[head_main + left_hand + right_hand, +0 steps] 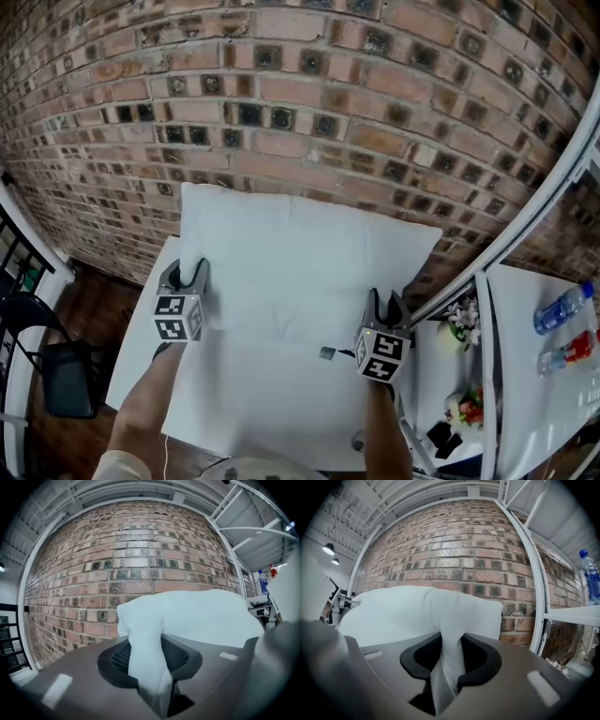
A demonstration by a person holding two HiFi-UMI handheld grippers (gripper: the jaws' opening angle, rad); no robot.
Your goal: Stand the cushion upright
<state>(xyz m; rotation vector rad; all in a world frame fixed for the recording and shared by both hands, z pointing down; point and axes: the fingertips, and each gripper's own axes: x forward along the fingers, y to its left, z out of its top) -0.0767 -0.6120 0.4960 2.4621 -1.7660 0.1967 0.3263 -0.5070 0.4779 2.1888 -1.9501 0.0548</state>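
Note:
A large white cushion [300,253] stands tilted back against the brick wall, its lower edge on a white table [136,356]. My left gripper [192,270] sits at the cushion's lower left, shut on a pulled-out fold of its cover. In the left gripper view that fold [145,648] runs down between the jaws of the left gripper [149,674]. My right gripper [387,305] is at the cushion's lower right, likewise shut on a fold. The right gripper view shows the cushion [403,611] and the pinched cloth [450,663] in the right gripper [446,677].
The brick wall [281,94] stands right behind the cushion. A white metal frame [525,225] slants along the right. Beyond it, a white shelf holds a blue bottle [562,307], a red bottle [570,352] and flowers [461,319]. A black chair [52,375] is at lower left.

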